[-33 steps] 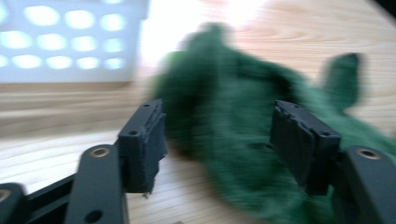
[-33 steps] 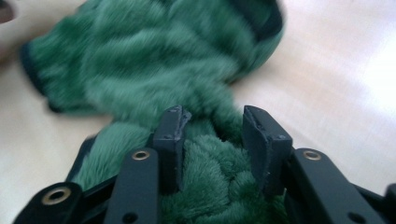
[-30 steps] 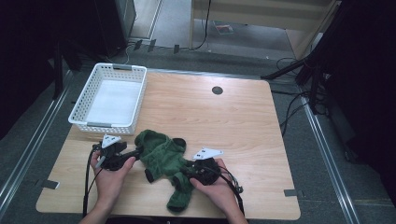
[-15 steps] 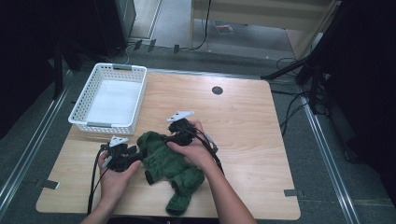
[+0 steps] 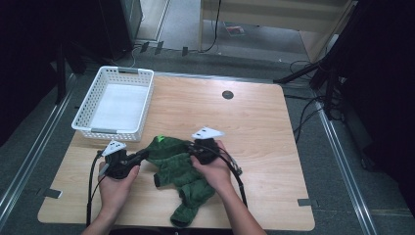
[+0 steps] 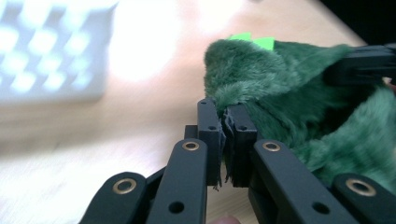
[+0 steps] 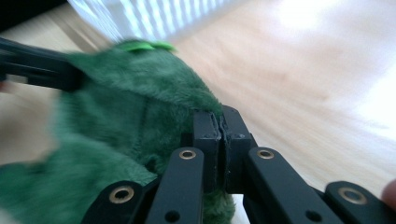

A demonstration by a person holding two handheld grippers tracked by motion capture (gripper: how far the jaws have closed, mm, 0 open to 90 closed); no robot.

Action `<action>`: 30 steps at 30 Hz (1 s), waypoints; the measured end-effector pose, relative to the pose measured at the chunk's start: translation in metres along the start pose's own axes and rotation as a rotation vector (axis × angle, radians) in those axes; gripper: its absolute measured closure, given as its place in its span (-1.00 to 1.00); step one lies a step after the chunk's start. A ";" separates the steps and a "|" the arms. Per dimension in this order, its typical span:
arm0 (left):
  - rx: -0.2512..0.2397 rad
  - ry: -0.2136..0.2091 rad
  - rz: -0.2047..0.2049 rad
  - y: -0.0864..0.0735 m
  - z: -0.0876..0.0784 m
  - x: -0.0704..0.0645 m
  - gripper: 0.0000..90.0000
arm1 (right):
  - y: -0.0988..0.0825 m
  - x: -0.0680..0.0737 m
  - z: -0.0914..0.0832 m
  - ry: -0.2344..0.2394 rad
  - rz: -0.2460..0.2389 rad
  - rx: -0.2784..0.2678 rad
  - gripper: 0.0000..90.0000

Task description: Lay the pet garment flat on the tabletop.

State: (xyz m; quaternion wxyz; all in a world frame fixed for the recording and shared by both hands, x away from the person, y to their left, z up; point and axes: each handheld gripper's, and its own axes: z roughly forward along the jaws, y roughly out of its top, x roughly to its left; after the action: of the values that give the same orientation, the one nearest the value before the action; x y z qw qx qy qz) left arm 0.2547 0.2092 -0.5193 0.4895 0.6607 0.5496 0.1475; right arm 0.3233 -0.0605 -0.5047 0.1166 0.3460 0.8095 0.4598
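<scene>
In the high view, a green fuzzy cloth [image 5: 178, 169] lies bunched on the near half of the wooden bench [image 5: 254, 127], with one end trailing toward the front edge. The left hand-held gripper [image 5: 142, 155] sits at the cloth's left edge and the right hand-held gripper [image 5: 192, 149] at its upper right edge, so the cloth's top stretch runs between them. A hand is wrapped around each tool, with forearms coming in from the bottom. A white plastic basket [image 5: 115, 104] stands at the far left corner of the bench, well apart from the cloth. A small dark round hole [image 5: 227, 94] shows in the bench top toward the far side.

In the left gripper view, the left hand-held gripper [image 6: 227, 119] is closed narrow, with a fold of the green fuzzy cloth [image 6: 299, 102] pinched between its jaws. The basket [image 6: 51, 51] is a blur at upper left.

In the right gripper view, the right hand-held gripper [image 7: 219, 128] is likewise pressed narrow, its jaws clamped on the edge of the cloth [image 7: 126, 116], which spreads away to the left over the bench [image 7: 303, 84].
</scene>
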 end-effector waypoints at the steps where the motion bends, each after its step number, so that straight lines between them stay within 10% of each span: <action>1: -0.020 -0.010 0.026 0.004 -0.002 -0.006 0.94 | -0.001 -0.001 -0.015 0.026 -0.006 -0.056 0.95; 4: -0.080 -0.054 0.106 0.017 -0.006 -0.029 0.94 | -0.004 0.003 -0.054 0.017 -0.090 -0.157 0.95; 9: -0.166 -0.078 0.212 0.054 -0.001 -0.059 0.91 | -0.002 -0.008 -0.094 -0.021 -0.093 -0.280 0.95; 12: -0.102 -0.064 0.222 0.074 0.039 -0.062 0.91 | -0.003 -0.032 -0.085 -0.090 -0.057 -0.220 0.95; 16: 0.092 0.045 0.180 0.067 0.115 -0.044 0.55 | -0.027 -0.080 -0.049 -0.191 0.179 -0.081 0.74; 18: 0.147 0.030 0.138 0.063 0.123 -0.036 0.31 | -0.038 -0.092 -0.042 -0.242 0.234 -0.002 0.49; 23: 0.085 -0.006 0.156 0.067 0.114 -0.033 0.16 | -0.032 -0.099 -0.061 -0.115 0.201 0.048 0.17; 27: 0.095 -0.030 0.150 0.072 0.131 -0.046 0.16 | 0.002 -0.102 -0.063 -0.117 0.238 -0.066 0.49; 30: 0.161 -0.057 0.159 0.063 0.148 -0.063 0.16 | 0.018 -0.103 -0.032 -0.107 0.296 -0.075 0.68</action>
State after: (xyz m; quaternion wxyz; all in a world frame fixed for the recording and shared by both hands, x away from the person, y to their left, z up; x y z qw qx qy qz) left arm 0.3769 0.0878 -0.5173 0.4372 0.7434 0.4911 0.1225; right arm 0.3909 -0.1443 -0.4861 0.1032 0.4808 0.7246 0.4828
